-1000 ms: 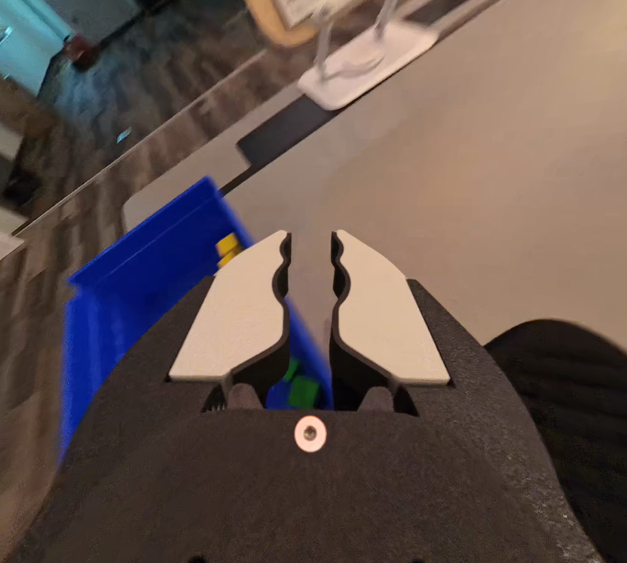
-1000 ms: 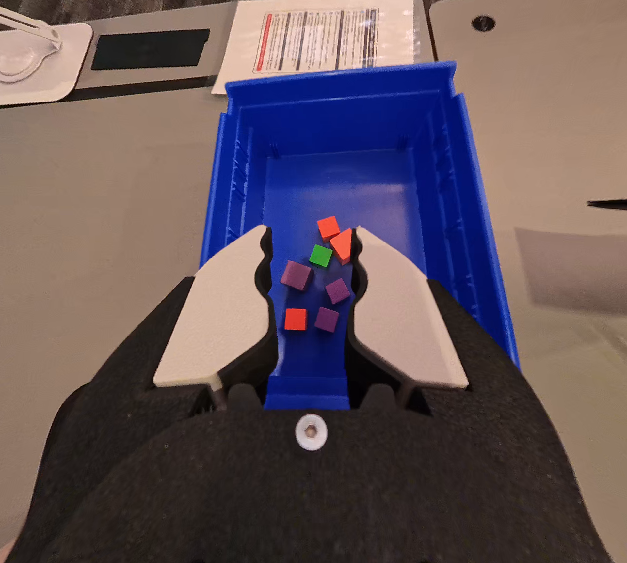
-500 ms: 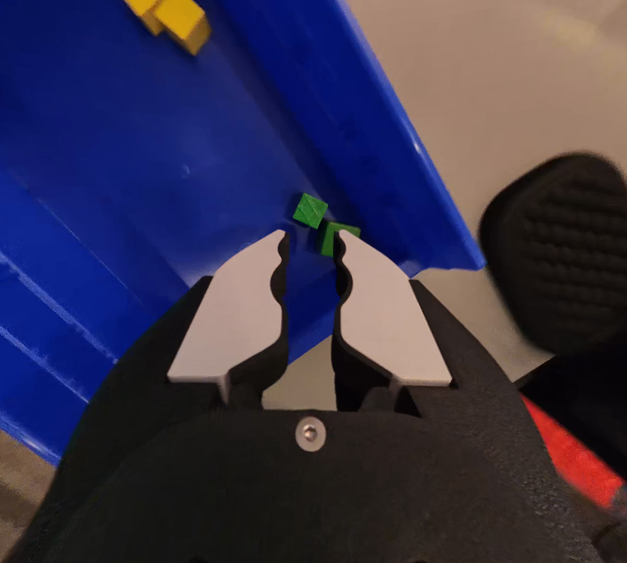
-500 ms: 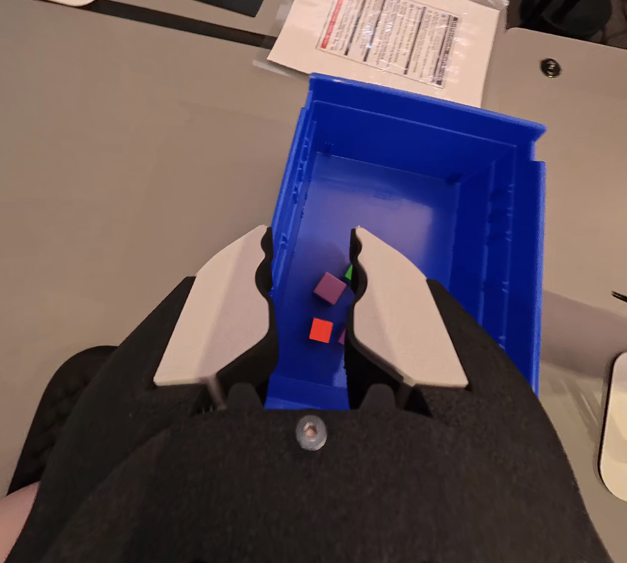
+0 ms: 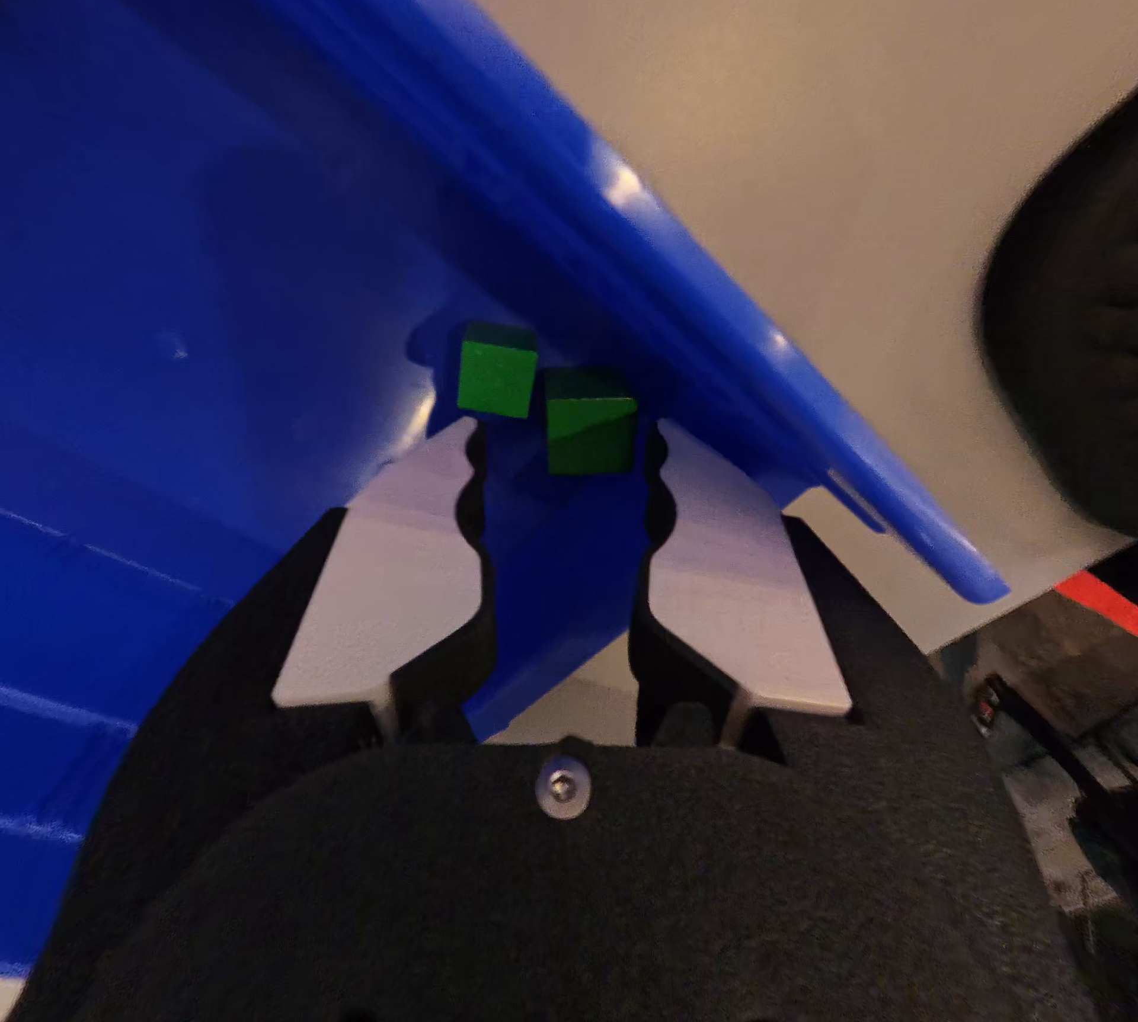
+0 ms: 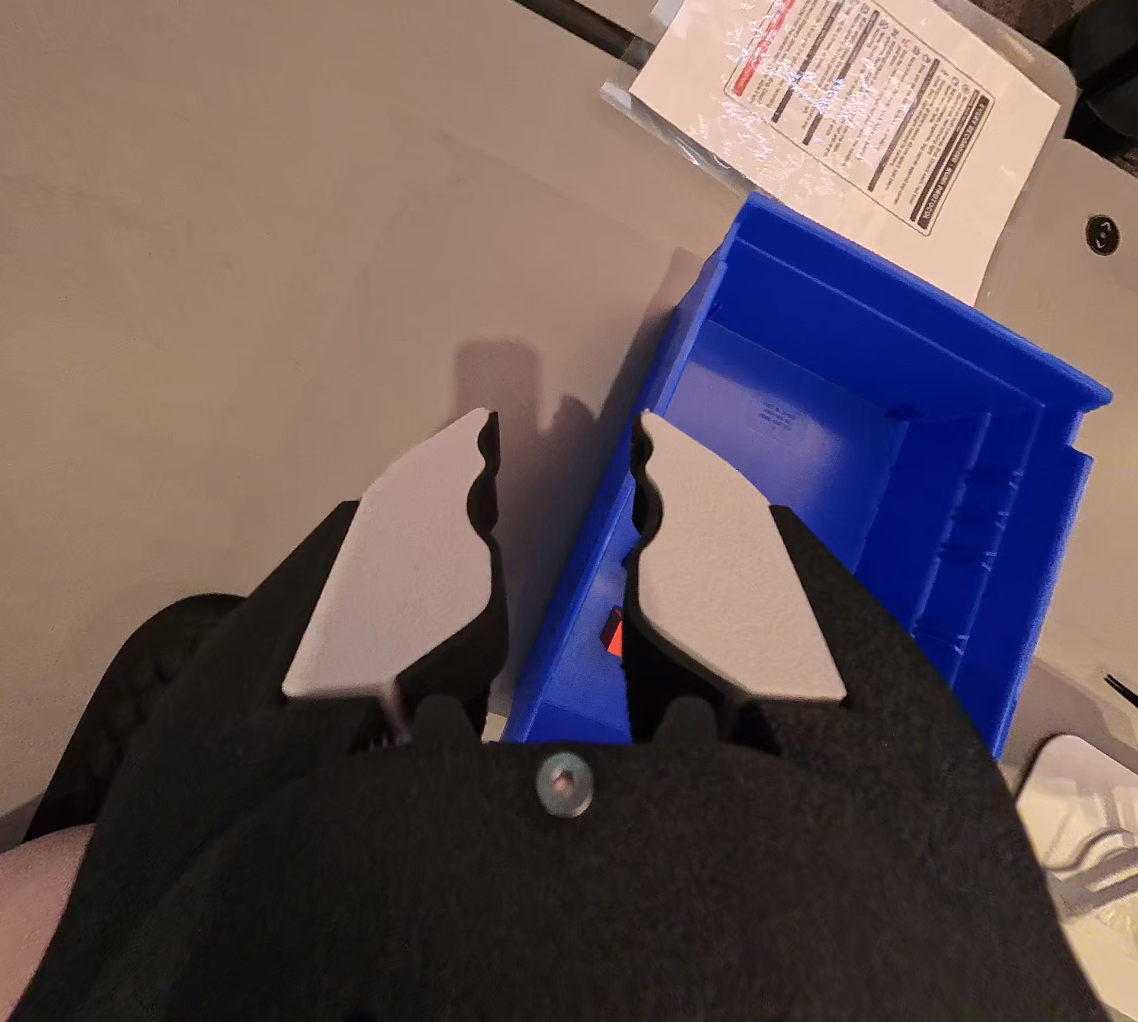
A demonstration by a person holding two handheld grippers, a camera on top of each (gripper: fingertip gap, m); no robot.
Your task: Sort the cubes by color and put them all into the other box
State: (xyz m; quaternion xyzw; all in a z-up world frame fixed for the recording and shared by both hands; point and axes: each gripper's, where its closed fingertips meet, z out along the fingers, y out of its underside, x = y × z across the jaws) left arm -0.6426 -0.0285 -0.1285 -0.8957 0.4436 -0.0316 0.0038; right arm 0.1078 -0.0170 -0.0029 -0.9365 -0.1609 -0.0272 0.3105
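Fingers (image 5: pixel 425 555) of the left gripper (image 5: pixel 563 432), smooth grey plates, gape empty beside two green cubes (image 5: pixel 590 435) inside the glossy blue bin (image 5: pixel 246 254). Right gripper (image 6: pixel 563 429) likewise spread, now over the tabotop's neighbour: it has swung off its bin (image 6: pixel 924 438) onto the matte tabletop (image 6: pixel 246 192).

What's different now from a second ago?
The left gripper swung down into its blue box and closed in on two green cubes, opening wider. The right gripper slid left off its box, hiding all but one red cube. Both stay empty.
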